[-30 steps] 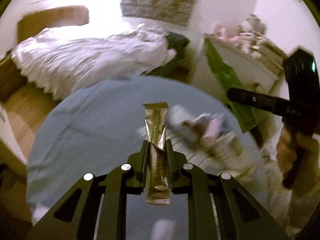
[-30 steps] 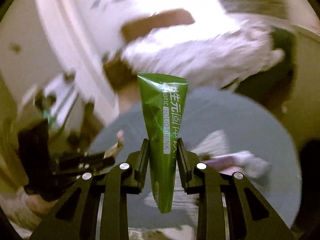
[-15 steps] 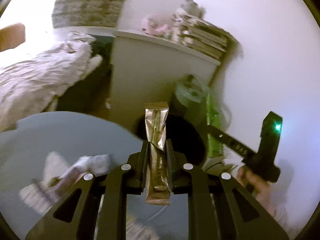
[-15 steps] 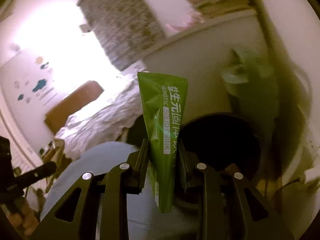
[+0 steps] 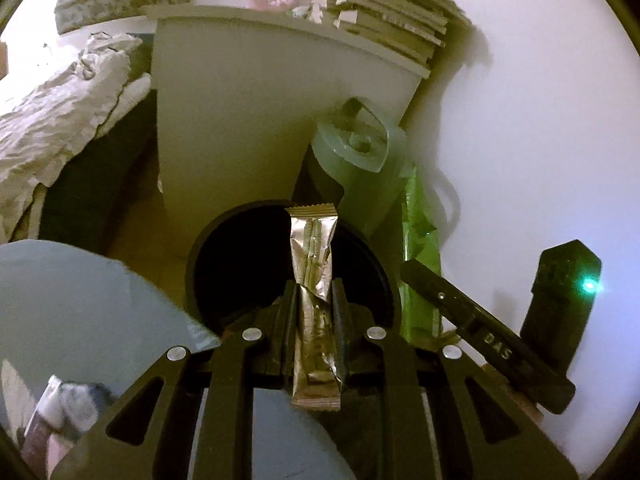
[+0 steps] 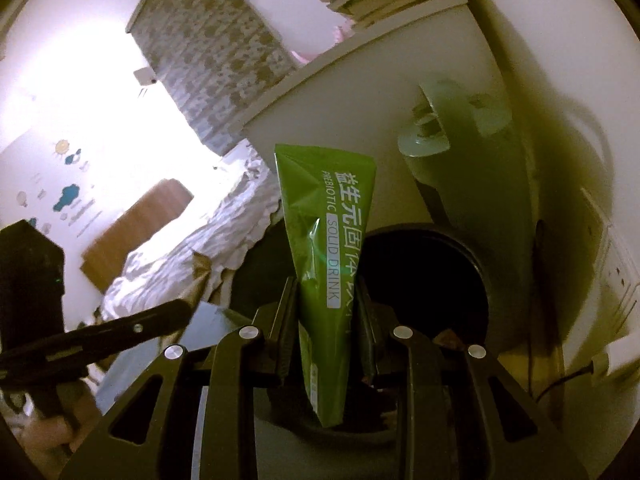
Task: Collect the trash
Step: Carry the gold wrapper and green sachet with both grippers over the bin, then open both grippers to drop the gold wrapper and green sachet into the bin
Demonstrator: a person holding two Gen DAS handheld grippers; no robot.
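A: Disposal was the step, I'd say. In the left wrist view, the left gripper was clamped on a gold sachet, its top over the black bin at twelve o'clock.

B: Anything in the bin?

A: Too dark to tell. In the right wrist view, the right gripper pinched a green sachet, bin mouth at two o'clock. Next, probably, the jaws open above it.
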